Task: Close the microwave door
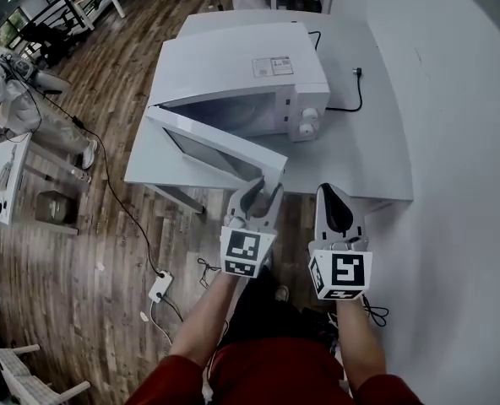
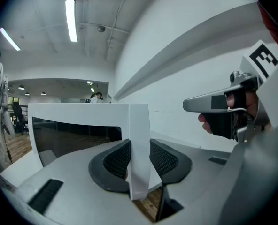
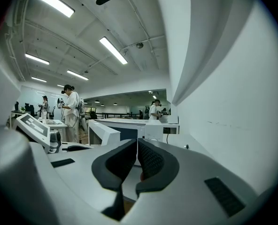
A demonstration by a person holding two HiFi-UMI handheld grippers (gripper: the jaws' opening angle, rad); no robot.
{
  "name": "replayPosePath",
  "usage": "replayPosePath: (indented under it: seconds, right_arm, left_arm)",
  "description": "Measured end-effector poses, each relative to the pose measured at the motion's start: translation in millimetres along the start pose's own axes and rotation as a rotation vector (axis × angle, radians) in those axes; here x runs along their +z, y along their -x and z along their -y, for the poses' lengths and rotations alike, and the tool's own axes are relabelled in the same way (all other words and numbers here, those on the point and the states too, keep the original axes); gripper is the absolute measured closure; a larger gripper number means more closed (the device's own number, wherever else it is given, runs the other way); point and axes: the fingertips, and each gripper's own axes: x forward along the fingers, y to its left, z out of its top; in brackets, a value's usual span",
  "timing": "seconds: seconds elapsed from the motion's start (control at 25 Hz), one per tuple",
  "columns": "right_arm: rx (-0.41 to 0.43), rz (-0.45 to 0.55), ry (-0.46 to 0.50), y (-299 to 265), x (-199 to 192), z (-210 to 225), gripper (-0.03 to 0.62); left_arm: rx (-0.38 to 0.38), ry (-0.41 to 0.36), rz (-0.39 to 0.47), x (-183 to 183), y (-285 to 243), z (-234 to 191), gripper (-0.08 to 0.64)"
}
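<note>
The white microwave (image 1: 241, 74) stands on a white table (image 1: 377, 142), its door (image 1: 216, 146) swung out towards me. My left gripper (image 1: 263, 194) is at the door's free end. In the left gripper view the door's white edge (image 2: 139, 139) stands upright between the two black pads (image 2: 118, 161), which close on it from both sides; the dark window (image 2: 73, 137) lies to the left. My right gripper (image 1: 330, 197) hangs just right of the door corner over the table's front edge, jaws together and holding nothing. The right gripper view (image 3: 137, 161) shows its pads nearly touching.
A white wall (image 1: 470, 142) runs close along the right. The black power cord (image 1: 351, 99) lies on the table behind the microwave. On the wooden floor, a power strip (image 1: 160, 288) and cable lie to the left. People (image 3: 72, 111) stand at desks far off.
</note>
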Motion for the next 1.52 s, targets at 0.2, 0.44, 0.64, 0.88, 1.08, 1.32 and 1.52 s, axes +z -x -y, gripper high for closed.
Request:
replayPosePath:
  seconds: [0.2, 0.44, 0.64, 0.88, 1.08, 1.32, 1.52]
  right_arm:
    - [-0.032, -0.010, 0.016, -19.7, -4.1, 17.0, 0.565]
    - [-0.073, -0.019, 0.012, -43.0, -7.0, 36.5, 0.565]
    - [-0.099, -0.026, 0.005, -62.0, -10.0, 49.7, 0.565]
    - [-0.114, -0.036, -0.012, -81.4, -13.8, 62.7, 0.565]
    - [-0.112, -0.026, -0.019, -97.6, -14.5, 69.0, 0.565]
    - [-0.117, -0.031, -0.029, -111.0, -15.8, 75.3, 0.565]
    - [-0.115, -0.038, -0.033, -118.4, -19.2, 77.1, 0.565]
  left_arm:
    - [0.050, 0.011, 0.021, 5.5, -30.0, -3.9, 0.417]
    - [0.061, 0.026, 0.036, 13.1, -62.1, -9.9, 0.417]
    - [0.082, 0.034, 0.039, 17.3, -85.8, -17.7, 0.417]
    - [0.103, 0.039, 0.043, 22.4, -111.5, -27.8, 0.416]
    - [0.120, 0.043, 0.048, 25.2, -127.2, -35.4, 0.416]
    - [0.124, 0.047, 0.048, 29.0, -143.1, -44.3, 0.416]
    - [0.130, 0.040, 0.062, 30.7, -146.8, -47.1, 0.416]
